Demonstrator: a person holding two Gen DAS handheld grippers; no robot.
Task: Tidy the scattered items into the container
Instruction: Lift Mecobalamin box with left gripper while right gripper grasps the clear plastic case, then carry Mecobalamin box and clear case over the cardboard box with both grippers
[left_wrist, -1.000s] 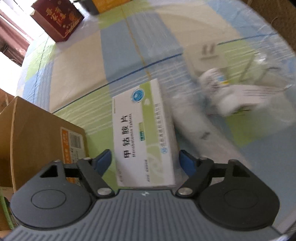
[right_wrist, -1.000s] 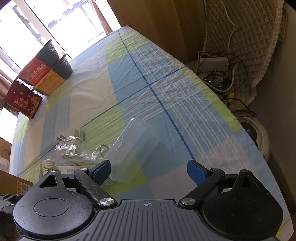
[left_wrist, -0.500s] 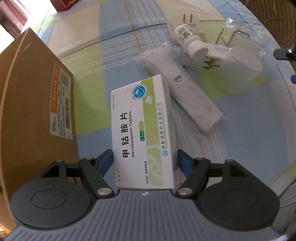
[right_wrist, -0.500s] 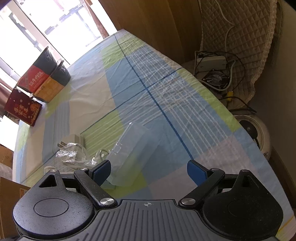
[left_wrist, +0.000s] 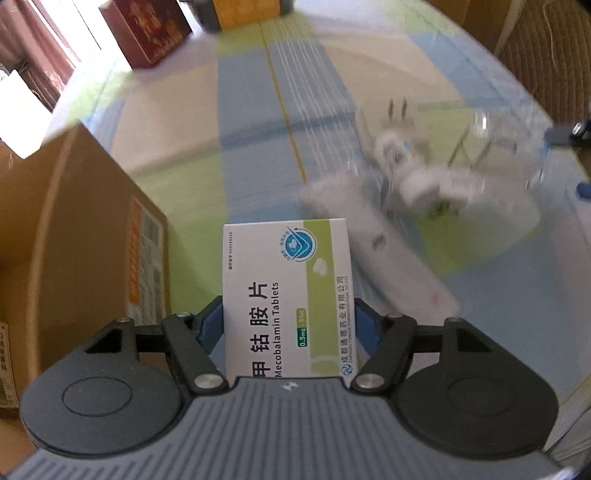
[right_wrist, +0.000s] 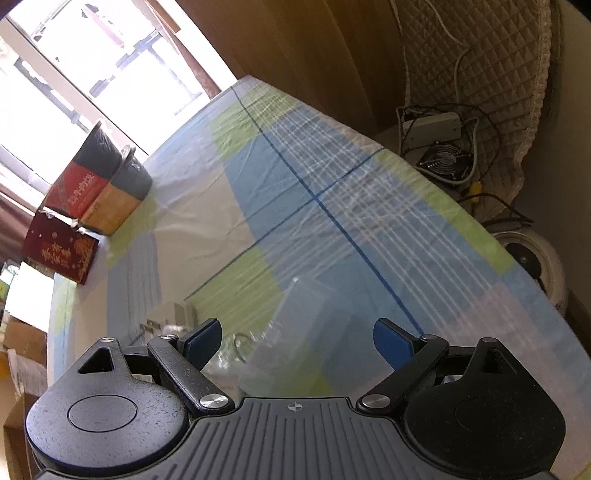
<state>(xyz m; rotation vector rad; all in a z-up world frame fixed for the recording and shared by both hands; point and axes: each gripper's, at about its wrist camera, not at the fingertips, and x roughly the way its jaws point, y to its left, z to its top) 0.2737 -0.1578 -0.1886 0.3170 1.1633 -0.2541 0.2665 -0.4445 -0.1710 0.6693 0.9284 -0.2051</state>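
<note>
My left gripper (left_wrist: 288, 325) is shut on a white and green tablet box (left_wrist: 288, 288), held above the table beside the brown cardboard box (left_wrist: 74, 236) at the left. Blurred on the cloth to the right lie a long white packet (left_wrist: 380, 254), a white pill bottle (left_wrist: 410, 173), a white plug adapter (left_wrist: 397, 110) and a clear plastic case (left_wrist: 495, 177). My right gripper (right_wrist: 299, 339) stands open over the clear plastic case (right_wrist: 303, 325), with nothing between its fingers. The plug adapter (right_wrist: 170, 314) lies just left of it.
Red and orange gift boxes (right_wrist: 74, 210) stand at the table's far end by the window. The table's right edge (right_wrist: 480, 221) drops off toward a fan, cables and a white appliance (right_wrist: 535, 266) on the floor. A quilted chair back (left_wrist: 546, 55) stands far right.
The left gripper has closed on the tablet box and lifted it, swinging quickly so the scene blurs. The right gripper has tilted and drawn nearer over the clear case, still open.
</note>
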